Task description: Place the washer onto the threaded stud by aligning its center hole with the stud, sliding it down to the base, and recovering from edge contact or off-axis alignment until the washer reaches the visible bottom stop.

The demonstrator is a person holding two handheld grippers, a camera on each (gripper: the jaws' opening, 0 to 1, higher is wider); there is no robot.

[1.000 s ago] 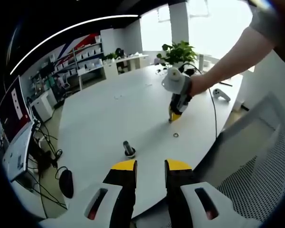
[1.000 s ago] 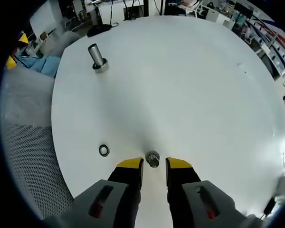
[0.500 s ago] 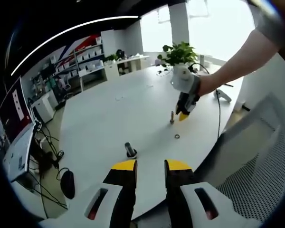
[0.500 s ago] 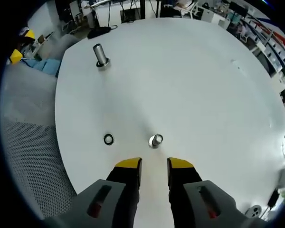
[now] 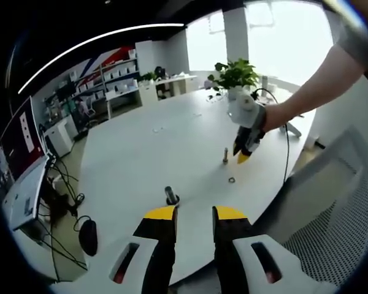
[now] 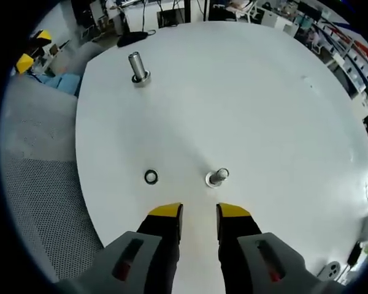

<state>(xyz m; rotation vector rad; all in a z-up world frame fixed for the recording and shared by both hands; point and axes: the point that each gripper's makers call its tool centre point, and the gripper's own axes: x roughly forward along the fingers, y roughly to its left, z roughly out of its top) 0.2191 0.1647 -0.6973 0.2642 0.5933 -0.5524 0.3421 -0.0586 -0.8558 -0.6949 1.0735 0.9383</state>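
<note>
Your right gripper [image 6: 199,213] hovers just above the counter [image 6: 264,98], jaws narrowly parted and holding nothing, aimed between washer and stud so either is reachable. Just beyond its tips, the washer [image 6: 150,177] lies flat, beside but apart from the short threaded stud [image 6: 217,176], not yet threaded on. Your left gripper [image 5: 194,214] waits back, jaws narrowly apart and empty. Farther off stands a taller post [image 6: 137,67].

- Round white table [image 6: 264,110].
- On it: small stud [image 6: 217,177], upright, washer ringing its base.
- Loose washer [image 6: 150,177] flat, just beside it.
- Larger stud [image 6: 137,66] upright, well apart, near edge.
</note>
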